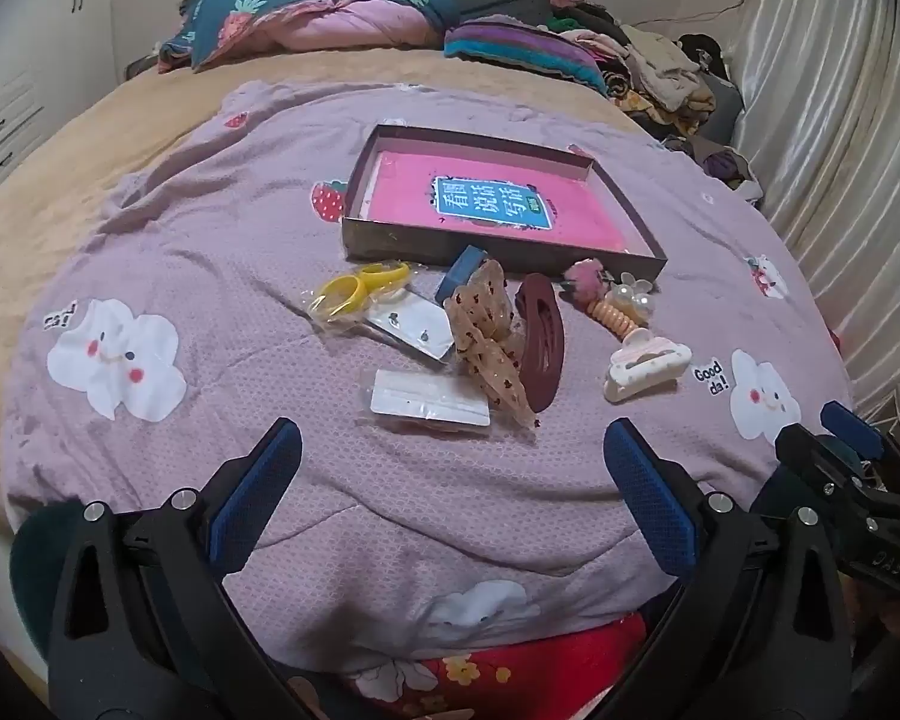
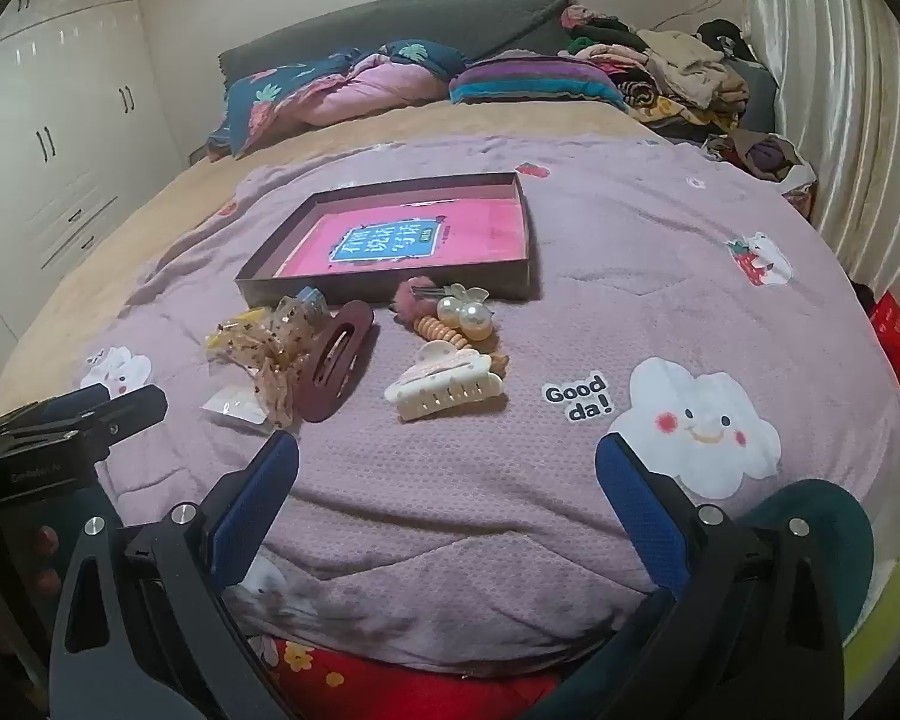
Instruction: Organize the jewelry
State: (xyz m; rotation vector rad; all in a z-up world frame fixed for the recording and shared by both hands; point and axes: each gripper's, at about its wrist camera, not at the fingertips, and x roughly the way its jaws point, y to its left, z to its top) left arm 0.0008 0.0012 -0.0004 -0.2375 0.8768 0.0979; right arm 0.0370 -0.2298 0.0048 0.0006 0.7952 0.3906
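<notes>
A shallow brown tray (image 1: pixel 498 252) with a pink book inside lies on the purple blanket; it also shows in the right wrist view (image 2: pixel 390 291). In front of it lie hair accessories: yellow bangles in a bag (image 1: pixel 354 291), a blue clip (image 1: pixel 459 270), a dotted bow (image 1: pixel 489 342), a maroon clip (image 1: pixel 540 339) (image 2: pixel 336 360), a white claw clip (image 1: pixel 645 363) (image 2: pixel 444 387), a pearl tie (image 2: pixel 465 315) and an earring card (image 1: pixel 429 402). My left gripper (image 1: pixel 453 468) is open and empty, short of the pile. My right gripper (image 2: pixel 447 474) is open and empty, near the claw clip.
The purple blanket (image 1: pixel 210 252) covers a tan bed. Pillows (image 1: pixel 306 18) and a heap of clothes (image 1: pixel 660 66) lie at the head. Curtains (image 1: pixel 840 150) hang on the right. Wardrobe doors (image 2: pixel 60 138) stand on the left.
</notes>
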